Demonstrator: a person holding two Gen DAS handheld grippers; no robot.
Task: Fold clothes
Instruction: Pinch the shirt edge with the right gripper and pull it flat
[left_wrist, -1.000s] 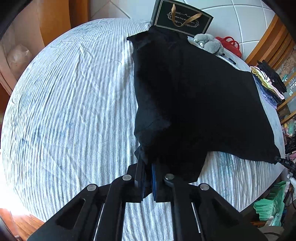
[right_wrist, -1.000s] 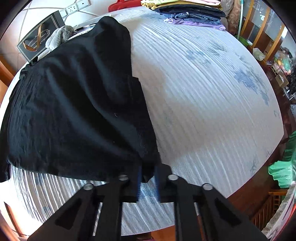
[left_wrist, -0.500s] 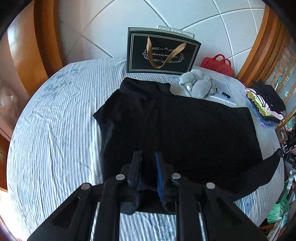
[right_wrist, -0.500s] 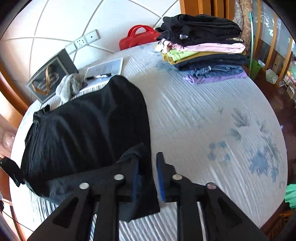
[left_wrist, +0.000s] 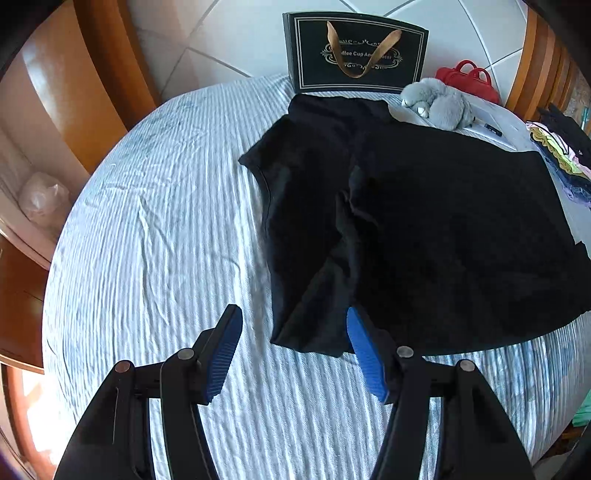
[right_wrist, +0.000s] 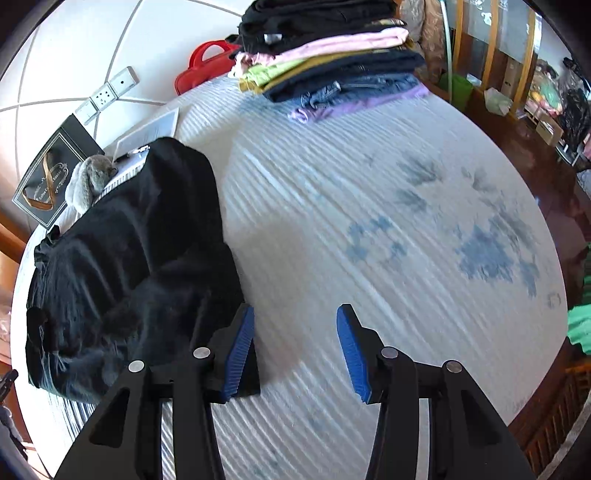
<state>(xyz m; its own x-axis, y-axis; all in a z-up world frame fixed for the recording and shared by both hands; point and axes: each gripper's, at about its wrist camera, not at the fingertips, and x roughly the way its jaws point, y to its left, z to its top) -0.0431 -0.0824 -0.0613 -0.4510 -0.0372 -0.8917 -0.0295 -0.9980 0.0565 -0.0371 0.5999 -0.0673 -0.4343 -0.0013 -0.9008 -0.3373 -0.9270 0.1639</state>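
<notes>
Release step of a fold. Black shirt (left_wrist: 424, 229) lies on the striped bed (left_wrist: 155, 236), far side toward the wall, just in front of the gift bag (left_wrist: 354, 55) and touching the grey plush (left_wrist: 439, 105). Left gripper (left_wrist: 293, 354) has just been opening: jaws apart, nothing clamped, shirt's near corner lying under the gap. Right gripper (right_wrist: 295, 349) has also just been opening: jaws apart over bare sheet, shirt (right_wrist: 125, 266) beside its left finger, not held. Shirt looks rumpled with a loose flap near the left edge, so fold likely unfinished. Next move probably calls for regripping a side edge or sleeve and carrying it across. Folded stack (right_wrist: 328, 55) sits well apart.
</notes>
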